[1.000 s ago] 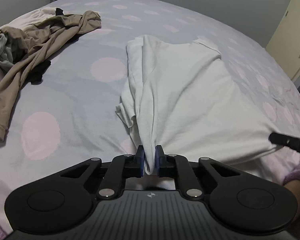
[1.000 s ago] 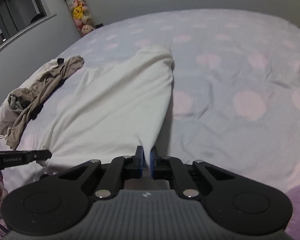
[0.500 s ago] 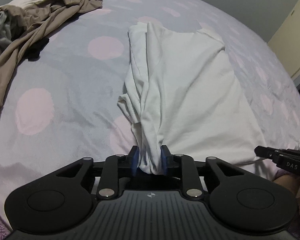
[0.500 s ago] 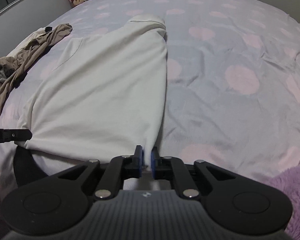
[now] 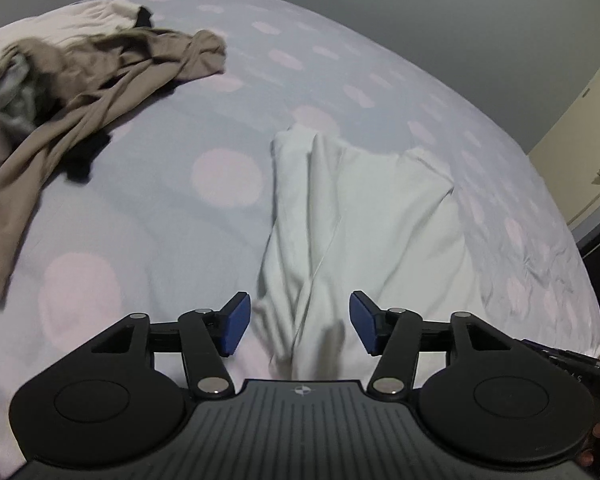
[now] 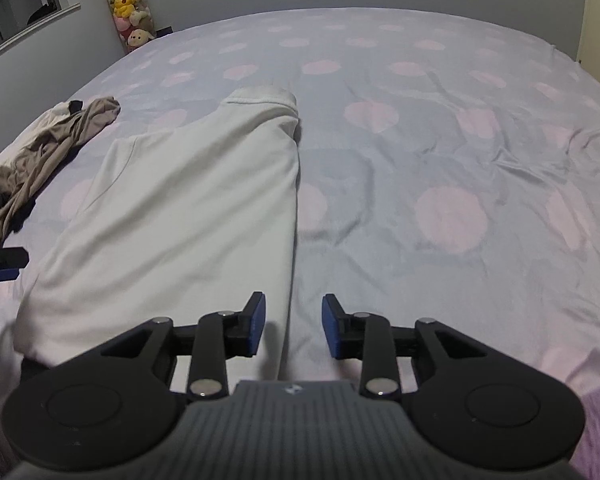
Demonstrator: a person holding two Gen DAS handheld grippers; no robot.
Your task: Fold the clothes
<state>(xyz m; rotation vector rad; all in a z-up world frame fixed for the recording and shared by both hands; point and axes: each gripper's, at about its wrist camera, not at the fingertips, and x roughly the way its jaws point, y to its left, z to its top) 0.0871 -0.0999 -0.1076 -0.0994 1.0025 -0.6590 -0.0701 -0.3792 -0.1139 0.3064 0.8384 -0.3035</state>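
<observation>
A white cotton garment [image 5: 364, 216], folded lengthwise, is lying flat on the lilac bedsheet with pale pink dots [image 6: 440, 152], its long axis running from the near edge of the bed toward the far edge, its ribbed hem [image 6: 260, 95] pointing away. The left gripper [image 5: 300, 322] is opening its blue-padded fingers [image 5: 234, 326] over the bunched near-left corner of the garment; cloth is lying between the pads without being pressed. The right gripper [image 6: 292, 326] is likewise opening its fingers [image 6: 256, 330], with the garment's straight right edge passing between them, untouched by either pad. A crumpled taupe long-sleeved top [image 5: 96, 92] is lying toward the far left corner of the bed, well apart from the white garment, over a grey piece [image 5: 16, 96] and a black piece [image 5: 88, 152]. A column of plush toys [image 6: 130, 4] is standing against the wall beyond the bed's far left corner.
</observation>
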